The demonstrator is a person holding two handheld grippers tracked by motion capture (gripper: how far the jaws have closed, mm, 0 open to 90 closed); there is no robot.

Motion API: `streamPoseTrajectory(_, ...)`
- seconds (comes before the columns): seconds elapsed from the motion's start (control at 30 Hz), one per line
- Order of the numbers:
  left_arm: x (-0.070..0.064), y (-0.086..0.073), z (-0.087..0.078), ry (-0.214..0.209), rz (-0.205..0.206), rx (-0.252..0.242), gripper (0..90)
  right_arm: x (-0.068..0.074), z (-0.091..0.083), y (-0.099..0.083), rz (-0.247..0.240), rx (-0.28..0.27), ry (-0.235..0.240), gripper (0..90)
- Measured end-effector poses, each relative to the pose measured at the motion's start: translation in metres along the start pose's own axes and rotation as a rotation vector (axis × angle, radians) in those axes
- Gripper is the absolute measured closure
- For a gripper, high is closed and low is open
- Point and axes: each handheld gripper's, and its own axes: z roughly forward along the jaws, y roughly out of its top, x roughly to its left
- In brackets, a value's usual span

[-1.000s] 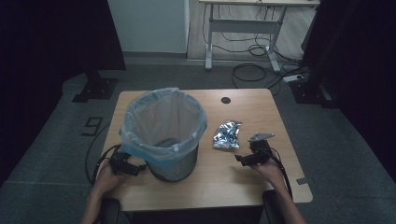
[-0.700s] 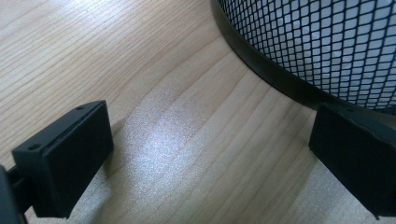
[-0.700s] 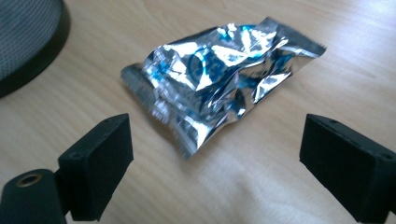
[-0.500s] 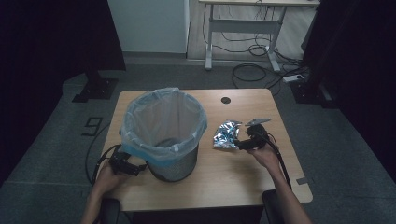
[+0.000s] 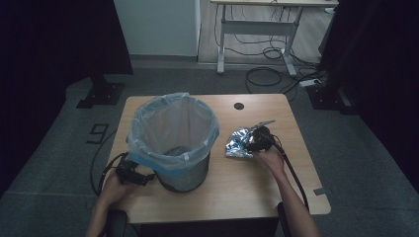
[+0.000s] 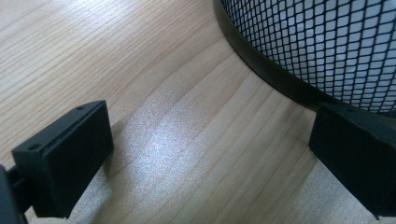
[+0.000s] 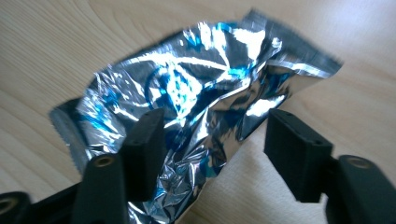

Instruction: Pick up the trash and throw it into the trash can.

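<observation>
Lying crumpled on wooden counter [image 5: 257, 182]: silver-and-blue foil packet [image 5: 238, 142], just right of mesh waste bin [image 5: 174, 139] lined with pale blue bag [image 5: 148, 118]. In high view, long axis running toward far counter edge, tilted slightly right; crimped ends showing at both tips in right gripper view. Hovering at packet's right edge: right gripper [image 7: 212, 144], jaws spread wide, straddling foil, not closing on it. Resting low on counter beside bin's base: left gripper [image 6: 210, 154], jaws gaping wide, holding nothing.
</observation>
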Motion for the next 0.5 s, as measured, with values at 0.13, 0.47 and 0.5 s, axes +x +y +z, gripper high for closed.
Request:
streamPoseTrajectory(0.13,0.000,0.000,0.000,0.000,0.000,0.000,0.0,0.002,0.011,-0.004,-0.005,0.045,-0.020,48.5)
streamPoseTrajectory(0.47,0.000,0.000,0.000,0.000,0.000,0.000,0.0,0.000,0.013,-0.008,-0.008,0.052,-0.050,79.0)
streamPoseTrajectory(0.5,0.000,0.000,0.000,0.000,0.000,0.000,0.0,-0.001,0.013,-0.009,-0.008,0.053,-0.044,80.2)
